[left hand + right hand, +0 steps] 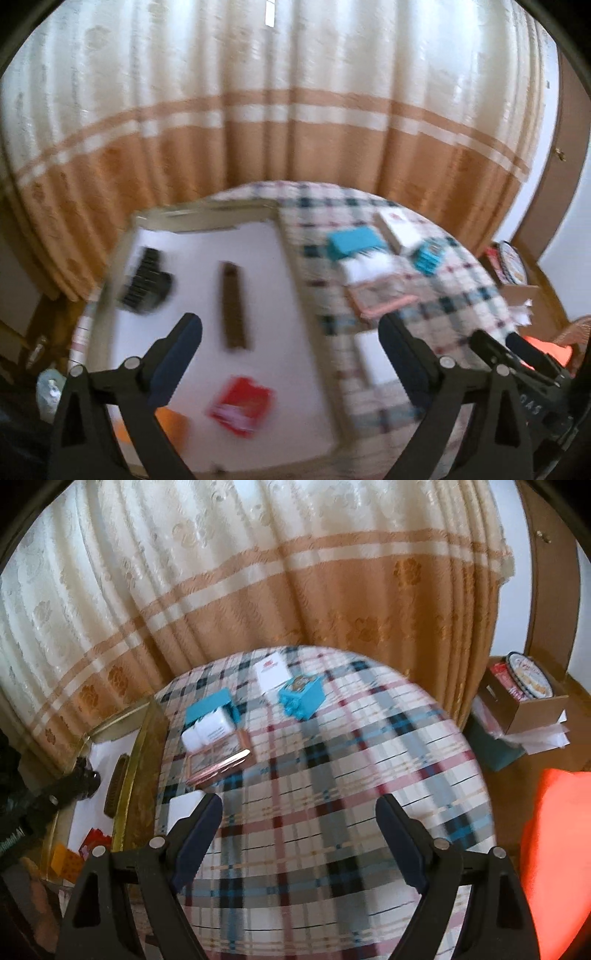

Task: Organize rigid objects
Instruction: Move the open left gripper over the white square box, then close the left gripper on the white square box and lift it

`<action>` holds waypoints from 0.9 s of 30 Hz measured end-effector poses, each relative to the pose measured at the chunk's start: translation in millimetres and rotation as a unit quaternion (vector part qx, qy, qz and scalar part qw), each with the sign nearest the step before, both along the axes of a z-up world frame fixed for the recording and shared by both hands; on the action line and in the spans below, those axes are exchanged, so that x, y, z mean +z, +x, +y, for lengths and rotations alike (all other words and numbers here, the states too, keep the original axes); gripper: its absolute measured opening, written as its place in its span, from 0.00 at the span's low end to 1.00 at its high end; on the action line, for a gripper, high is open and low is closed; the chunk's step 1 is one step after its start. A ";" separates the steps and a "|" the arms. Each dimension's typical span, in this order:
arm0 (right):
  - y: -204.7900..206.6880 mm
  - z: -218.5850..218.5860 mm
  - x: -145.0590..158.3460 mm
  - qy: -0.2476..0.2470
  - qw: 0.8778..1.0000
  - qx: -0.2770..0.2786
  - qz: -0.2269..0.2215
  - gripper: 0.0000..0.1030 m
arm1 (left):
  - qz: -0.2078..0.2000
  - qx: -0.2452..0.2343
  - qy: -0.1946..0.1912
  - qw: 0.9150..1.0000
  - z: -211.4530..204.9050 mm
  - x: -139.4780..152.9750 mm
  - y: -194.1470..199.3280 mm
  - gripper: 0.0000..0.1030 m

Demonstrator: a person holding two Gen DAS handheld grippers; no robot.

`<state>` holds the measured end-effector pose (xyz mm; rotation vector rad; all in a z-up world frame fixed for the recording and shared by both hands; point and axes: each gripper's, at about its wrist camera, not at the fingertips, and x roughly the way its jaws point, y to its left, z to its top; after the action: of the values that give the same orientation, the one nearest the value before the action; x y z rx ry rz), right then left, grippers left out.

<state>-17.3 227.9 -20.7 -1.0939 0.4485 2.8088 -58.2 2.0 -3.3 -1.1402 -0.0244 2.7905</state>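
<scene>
Tongs, left: left tongs (290, 350) stand wide with nothing between the pads, hanging over the white floor of the tray (207, 229); the picture is smeared.
Tongs, right: right tongs (299, 830) also stand wide and hold nothing, over bare plaid cloth on the table (332, 775).
Sorted things: inside the gold-edged tray lie a black block (146, 280), a brown bar (234, 306), a red packet (242, 404) and an orange piece (171, 419) — all apart from one another.
Things left on the table: teal box (208, 709), white bottles (208, 733) just before it, pink case (218, 762) touching the bottles' near side, white carton (271, 674), teal toy box (301, 696), and a white slab (184, 805) near the tray's wall.
Deciding relation: the white slab lies just left of the right tongs' left finger and between the two hands; I judge it the closest candidate. The pink case lies ahead and left of the right tongs, its long axis slanting across their line.
Nearer hand: the right one, by my reading, for everything still on the cloth.
View differences: only the left wrist view shows the tray's contents whole; only the right wrist view shows the tabletop things sharply — plus a cardboard box (532, 705) on the floor.
</scene>
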 end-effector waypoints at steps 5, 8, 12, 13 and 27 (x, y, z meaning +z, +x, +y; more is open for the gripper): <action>9.5 21.6 8.1 0.006 1.000 -0.023 0.017 0.84 | -0.019 -0.020 -0.033 0.999 50.3 -11.4 -2.0 0.95; 14.3 36.3 7.9 0.000 0.999 -0.036 0.016 0.84 | -0.040 -0.022 -0.032 0.998 70.6 -22.8 -5.8 0.95; 23.1 50.0 8.6 0.001 0.998 -0.051 0.023 0.84 | -0.074 -0.016 -0.050 0.996 93.8 -40.0 -16.8 0.93; 24.7 52.5 8.4 0.001 0.998 -0.053 0.025 0.84 | -0.084 -0.011 -0.055 0.995 98.1 -45.2 -19.9 0.92; 30.5 63.8 10.4 0.003 0.998 -0.058 0.034 0.84 | -0.095 0.019 -0.108 0.989 126.9 -75.2 -29.1 0.84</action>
<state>13.2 291.8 -10.3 -0.9416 0.4932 2.7502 -87.2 128.8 -78.4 -1.4665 0.2480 2.7584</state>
